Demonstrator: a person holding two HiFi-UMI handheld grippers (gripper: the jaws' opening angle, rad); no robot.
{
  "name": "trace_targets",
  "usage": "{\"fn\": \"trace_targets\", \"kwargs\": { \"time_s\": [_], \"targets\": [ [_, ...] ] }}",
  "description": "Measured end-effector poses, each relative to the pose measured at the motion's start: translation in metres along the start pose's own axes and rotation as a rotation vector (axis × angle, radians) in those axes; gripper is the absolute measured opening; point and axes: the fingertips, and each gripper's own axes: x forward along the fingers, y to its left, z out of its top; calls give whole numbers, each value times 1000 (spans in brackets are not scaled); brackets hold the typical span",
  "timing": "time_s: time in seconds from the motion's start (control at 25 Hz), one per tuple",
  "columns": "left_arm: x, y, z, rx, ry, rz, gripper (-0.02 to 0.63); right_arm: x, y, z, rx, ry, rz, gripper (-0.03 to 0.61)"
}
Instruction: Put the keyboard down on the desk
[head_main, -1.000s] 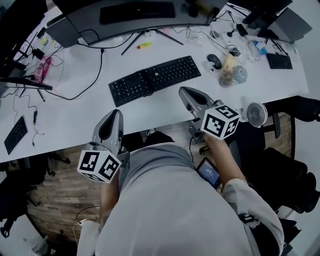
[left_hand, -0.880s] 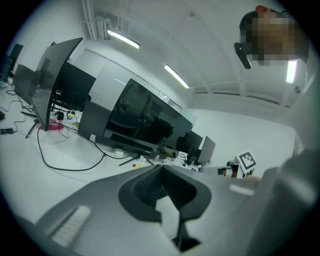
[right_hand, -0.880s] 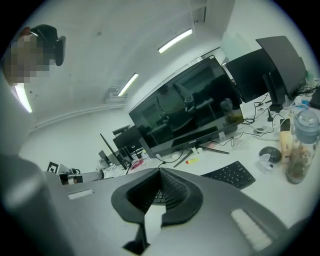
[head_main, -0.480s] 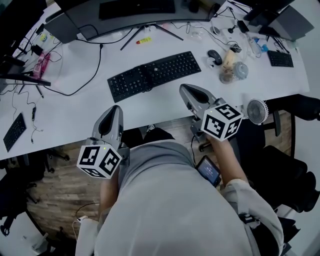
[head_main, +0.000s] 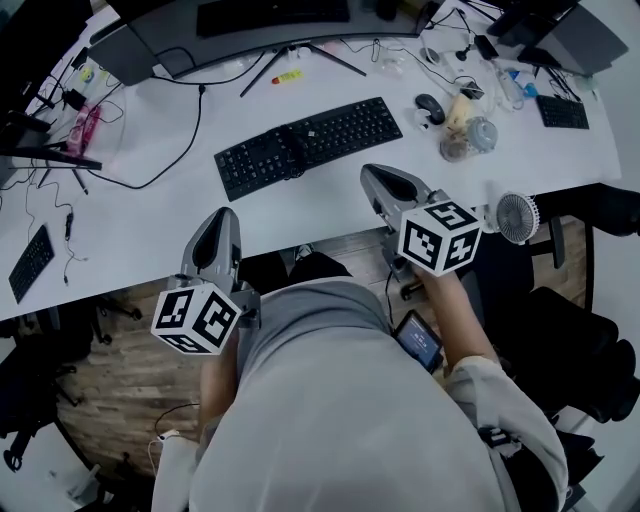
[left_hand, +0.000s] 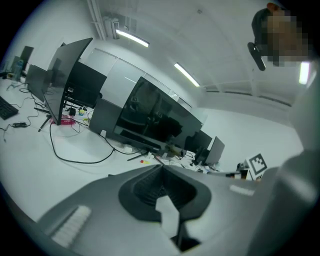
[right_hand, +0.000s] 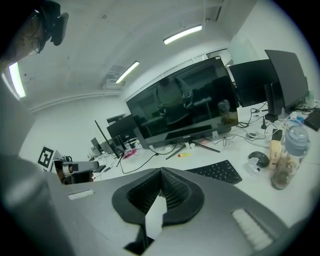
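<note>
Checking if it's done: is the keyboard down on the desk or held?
Down: the keyboard lies flat on the desk, nothing gripping it.

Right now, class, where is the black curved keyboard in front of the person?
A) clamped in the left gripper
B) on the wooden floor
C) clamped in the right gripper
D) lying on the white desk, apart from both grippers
D: the black curved keyboard lies flat on the white desk; the left gripper and right gripper, both shut and empty, sit short of it.

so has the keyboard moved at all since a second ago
No. The keyboard keeps the same spacing from the mouse and the small yellow item behind it; the whole view has shifted slightly, not the keyboard.
</note>
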Motion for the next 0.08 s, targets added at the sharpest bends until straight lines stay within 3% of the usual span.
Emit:
{"fn": "trace_targets", "kwargs": {
  "time_s": [0.08],
  "targets": [
    [-1, 2, -2, -12, -4, 14, 0, 0, 0, -2, -4, 6, -1, -9]
  ]
}}
